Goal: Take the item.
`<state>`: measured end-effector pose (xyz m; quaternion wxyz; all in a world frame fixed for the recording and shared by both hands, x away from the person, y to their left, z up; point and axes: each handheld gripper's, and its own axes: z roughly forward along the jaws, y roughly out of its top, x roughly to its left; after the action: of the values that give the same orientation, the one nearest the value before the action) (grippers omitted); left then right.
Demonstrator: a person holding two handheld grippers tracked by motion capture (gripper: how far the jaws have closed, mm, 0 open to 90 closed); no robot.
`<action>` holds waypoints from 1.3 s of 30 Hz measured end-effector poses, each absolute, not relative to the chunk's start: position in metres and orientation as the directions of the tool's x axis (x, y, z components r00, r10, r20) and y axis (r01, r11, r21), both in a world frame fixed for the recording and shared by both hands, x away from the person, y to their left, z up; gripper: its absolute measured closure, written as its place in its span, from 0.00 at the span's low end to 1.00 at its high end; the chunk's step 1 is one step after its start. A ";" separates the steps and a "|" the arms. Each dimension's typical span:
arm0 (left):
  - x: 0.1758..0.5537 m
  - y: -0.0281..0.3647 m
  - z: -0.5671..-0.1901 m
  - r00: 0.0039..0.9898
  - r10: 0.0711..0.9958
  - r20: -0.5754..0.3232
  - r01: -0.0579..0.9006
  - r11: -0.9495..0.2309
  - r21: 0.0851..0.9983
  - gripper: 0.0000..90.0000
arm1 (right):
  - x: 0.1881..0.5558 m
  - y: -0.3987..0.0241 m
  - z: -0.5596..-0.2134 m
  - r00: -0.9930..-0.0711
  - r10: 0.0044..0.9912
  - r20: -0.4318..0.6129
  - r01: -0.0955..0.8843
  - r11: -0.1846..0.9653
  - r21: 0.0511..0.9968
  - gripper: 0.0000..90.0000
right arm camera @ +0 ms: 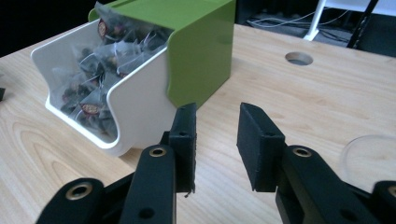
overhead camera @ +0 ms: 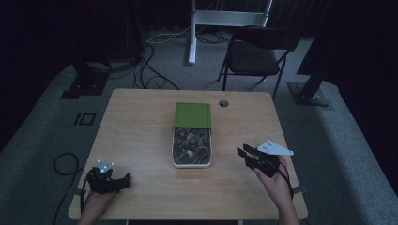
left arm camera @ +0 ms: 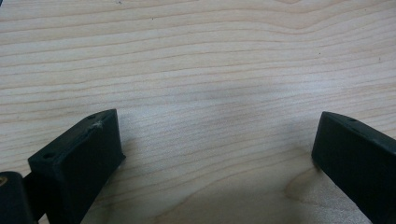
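A white bin (overhead camera: pixel 174 140) with a green cover (overhead camera: pixel 192 115) over its far half stands in the middle of the wooden table (overhead camera: pixel 141 122). It holds several clear sachets (overhead camera: pixel 190 144) with dark contents. In the right gripper view the white bin (right arm camera: pixel 135 107), green cover (right arm camera: pixel 201 51) and sachets (right arm camera: pixel 98 74) lie just ahead and to the left. My right gripper (overhead camera: pixel 244 153) (right arm camera: pixel 217 135) hovers to the right of the bin, open, with nothing between its pads. My left gripper (overhead camera: pixel 124 180) (left arm camera: pixel 215 140) rests near the front left edge, open wide over bare wood.
A round cable hole (overhead camera: pixel 223 103) (right arm camera: pixel 299 58) sits in the table behind the bin. A clear round disc (right arm camera: pixel 369 158) lies on the wood at the right of the right gripper view. A black chair (overhead camera: pixel 258 51) and floor cables (overhead camera: pixel 155 70) are beyond the table.
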<state>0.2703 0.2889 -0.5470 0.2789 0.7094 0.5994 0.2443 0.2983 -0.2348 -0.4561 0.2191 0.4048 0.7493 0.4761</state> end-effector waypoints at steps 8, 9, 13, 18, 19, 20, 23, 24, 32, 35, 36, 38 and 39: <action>0.270 0.289 -0.547 0.162 0.987 0.012 0.714 -0.126 0.689 0.02 | 0.293 -0.235 -0.472 -0.609 0.790 0.063 0.404 0.241 0.882 0.71; 0.270 0.289 -0.547 0.163 0.987 0.013 0.714 -0.127 0.688 0.02 | 0.292 -0.235 -0.474 -0.621 0.782 0.058 0.396 0.248 0.884 0.70; 0.270 0.289 -0.547 0.162 0.987 0.013 0.714 -0.126 0.689 0.02 | 0.290 -0.237 -0.480 -0.639 0.768 0.049 0.379 0.259 0.888 0.67; 0.270 0.289 -0.547 0.162 0.987 0.013 0.714 -0.126 0.688 0.02 | 0.285 -0.235 -0.489 -0.697 0.716 0.032 0.350 0.301 0.887 0.63; 0.270 0.289 -0.547 0.163 0.987 0.013 0.714 -0.127 0.689 0.02 | 0.285 -0.235 -0.492 -0.701 0.712 0.029 0.353 0.312 0.882 0.62; 0.270 0.289 -0.547 0.163 0.987 0.013 0.714 -0.127 0.689 0.02 | 0.285 -0.235 -0.494 -0.702 0.712 0.019 0.351 0.323 0.879 0.61; 0.270 0.289 -0.547 0.163 0.987 0.013 0.714 -0.127 0.688 0.02 | 0.284 -0.234 -0.503 -0.719 0.694 0.008 0.350 0.353 0.868 0.57; 0.270 0.289 -0.547 0.163 0.987 0.013 0.714 -0.127 0.688 0.02 | 0.284 -0.232 -0.506 -0.730 0.684 0.004 0.348 0.367 0.863 0.56; 0.270 0.289 -0.547 0.162 0.987 0.013 0.714 -0.126 0.689 0.02 | 0.284 -0.228 -0.522 -0.760 0.650 0.016 0.371 0.414 0.831 0.50; 0.270 0.289 -0.547 0.162 0.987 0.012 0.714 -0.126 0.689 0.02 | 0.284 -0.227 -0.528 -0.778 0.628 0.010 0.369 0.444 0.816 0.44; 0.270 0.289 -0.547 0.162 0.987 0.012 0.714 -0.126 0.689 0.02 | 0.284 -0.227 -0.530 -0.782 0.623 0.012 0.370 0.449 0.814 0.43; 0.270 0.289 -0.547 0.162 0.987 0.013 0.714 -0.126 0.689 0.02 | 0.284 -0.228 -0.533 -0.784 0.621 0.013 0.374 0.454 0.809 0.42; 0.270 0.289 -0.547 0.162 0.987 0.013 0.714 -0.126 0.689 0.02 | 0.284 -0.228 -0.534 -0.784 0.620 0.011 0.375 0.460 0.805 0.42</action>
<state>0.2703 0.2889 -0.5471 0.2789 0.7094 0.5993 0.2445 0.2839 -0.2280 -0.5342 0.1435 0.2953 0.8423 0.4274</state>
